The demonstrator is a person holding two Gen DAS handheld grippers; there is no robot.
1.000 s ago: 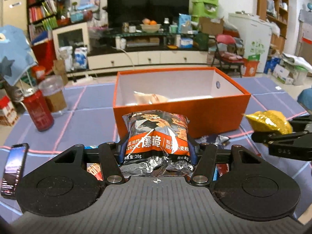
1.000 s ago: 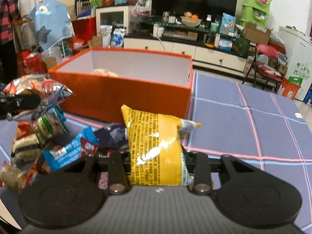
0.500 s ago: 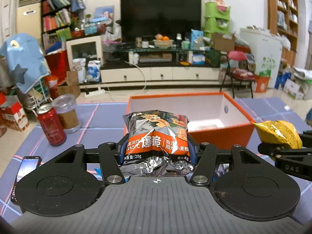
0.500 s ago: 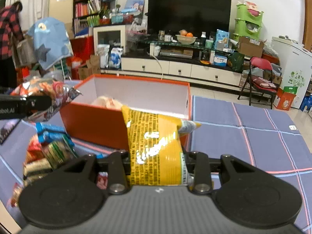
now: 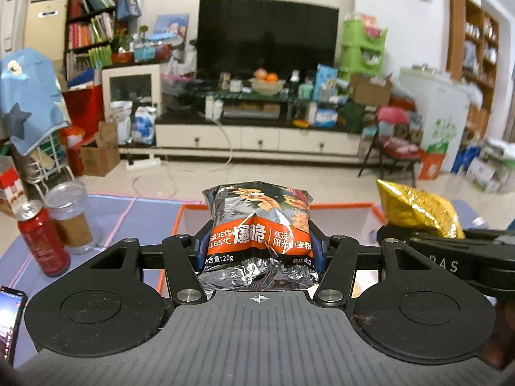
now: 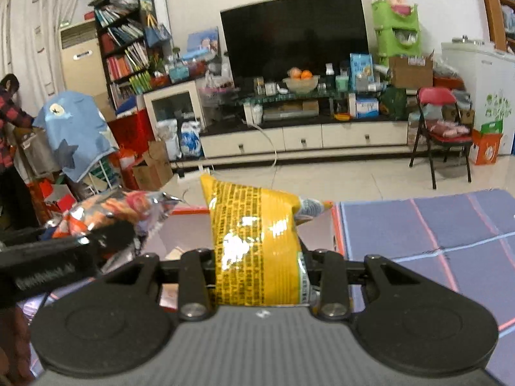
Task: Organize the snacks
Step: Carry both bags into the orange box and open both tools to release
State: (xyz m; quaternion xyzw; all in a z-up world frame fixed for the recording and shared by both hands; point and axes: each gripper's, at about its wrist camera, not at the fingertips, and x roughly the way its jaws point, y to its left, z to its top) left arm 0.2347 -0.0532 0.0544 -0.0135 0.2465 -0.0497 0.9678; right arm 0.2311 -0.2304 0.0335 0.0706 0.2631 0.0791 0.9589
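My left gripper (image 5: pixel 259 247) clamps the silver-and-orange foil snack packet (image 5: pixel 257 225); my right gripper (image 6: pixel 260 267) clamps the glossy yellow snack bag (image 6: pixel 257 244) (both above the orange cardboard box (image 5: pixel 341 207)).

Both bags hang side by side above the open orange cardboard box (image 5: pixel 341 207), whose white interior looks mostly free below, though much is hidden. At far left stand a red soda can (image 5: pixel 43 241) and clear plastic jar (image 5: pixel 69 217), well apart.

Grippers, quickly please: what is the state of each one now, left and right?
Left gripper: closed on the black and orange snack bag.
Right gripper: closed on the yellow snack bag.
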